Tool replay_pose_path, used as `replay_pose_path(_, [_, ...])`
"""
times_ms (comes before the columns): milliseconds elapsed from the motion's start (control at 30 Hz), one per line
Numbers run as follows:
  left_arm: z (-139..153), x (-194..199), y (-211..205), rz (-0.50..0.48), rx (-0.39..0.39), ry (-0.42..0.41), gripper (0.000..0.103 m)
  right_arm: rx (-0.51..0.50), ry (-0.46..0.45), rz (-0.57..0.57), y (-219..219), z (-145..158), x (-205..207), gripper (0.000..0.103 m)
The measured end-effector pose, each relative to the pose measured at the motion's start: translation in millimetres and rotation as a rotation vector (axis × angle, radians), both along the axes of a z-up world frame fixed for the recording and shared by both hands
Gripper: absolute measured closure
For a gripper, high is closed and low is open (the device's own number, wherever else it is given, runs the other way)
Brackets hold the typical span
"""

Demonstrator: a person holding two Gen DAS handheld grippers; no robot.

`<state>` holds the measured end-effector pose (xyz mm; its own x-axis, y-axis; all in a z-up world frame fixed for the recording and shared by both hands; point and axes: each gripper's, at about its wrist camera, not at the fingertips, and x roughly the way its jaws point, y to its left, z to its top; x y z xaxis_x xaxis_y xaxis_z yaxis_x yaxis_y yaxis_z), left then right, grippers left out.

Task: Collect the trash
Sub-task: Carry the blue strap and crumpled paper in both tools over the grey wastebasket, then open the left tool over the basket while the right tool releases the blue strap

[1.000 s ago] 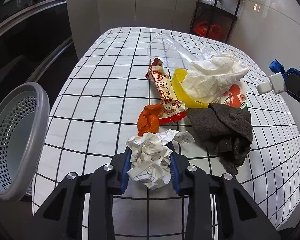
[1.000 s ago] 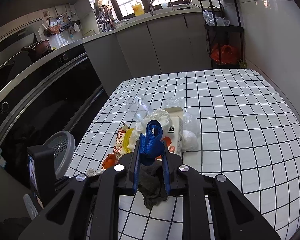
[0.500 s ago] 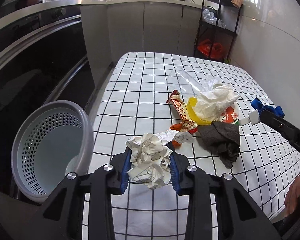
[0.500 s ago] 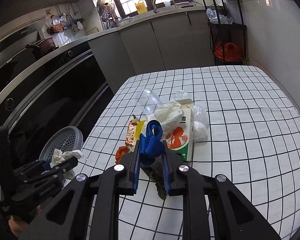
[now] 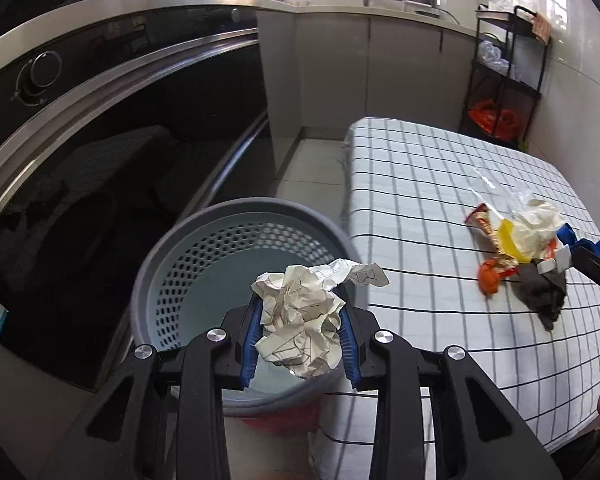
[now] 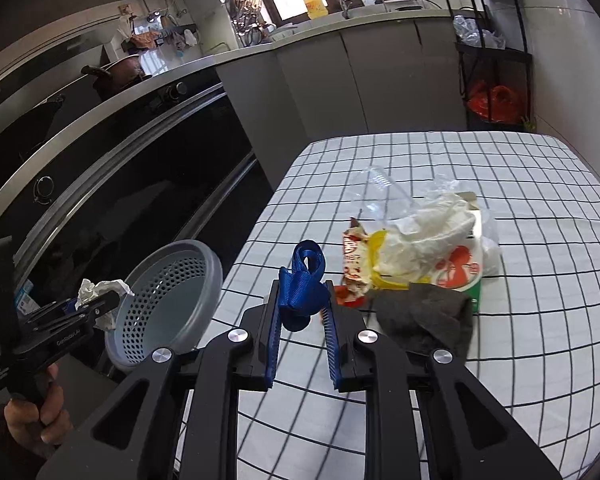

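Observation:
My left gripper [image 5: 299, 332] is shut on a crumpled white paper ball [image 5: 300, 328] and holds it above the grey perforated bin [image 5: 204, 280] beside the table; the pair also shows in the right wrist view [image 6: 96, 304]. My right gripper [image 6: 302, 312] holds a blue ribbon strap [image 6: 304, 284] above the table, jaws slightly apart around it. On the checked tablecloth [image 6: 500, 360] lies a trash pile: snack wrapper [image 6: 354, 264], orange peel [image 5: 488, 276], white plastic bag [image 6: 428, 236], milk carton [image 6: 460, 268], clear bottle [image 6: 380, 188], dark cloth [image 6: 428, 320].
The bin [image 6: 168, 300] stands off the table's left edge, next to a dark oven front [image 5: 100, 160]. Grey cabinets [image 6: 360, 80] run along the back. A black rack [image 6: 496, 60] with bags stands at the back right by the wall.
My left gripper has carried the paper ball leftward off the table to over the bin. My right gripper has stayed over the table with the blue strap.

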<state>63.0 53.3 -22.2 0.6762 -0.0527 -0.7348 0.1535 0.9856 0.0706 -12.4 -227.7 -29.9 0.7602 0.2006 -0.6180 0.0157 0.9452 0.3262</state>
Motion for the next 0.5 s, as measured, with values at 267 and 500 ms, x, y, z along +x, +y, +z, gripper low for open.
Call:
replay_pose_path(267, [-11.7,22.0,55.3,0.142,-0.053,0.023,0.07,0.0,0.044,0.176,82.2,-14.2,44.9,0.084])
replay_pose_path(500, [-34.3,41.8,77.6,0.198,-0.067,0.072,0.07,-0.015,0.069,0.289,141.7,-23.1,75.2,0.084])
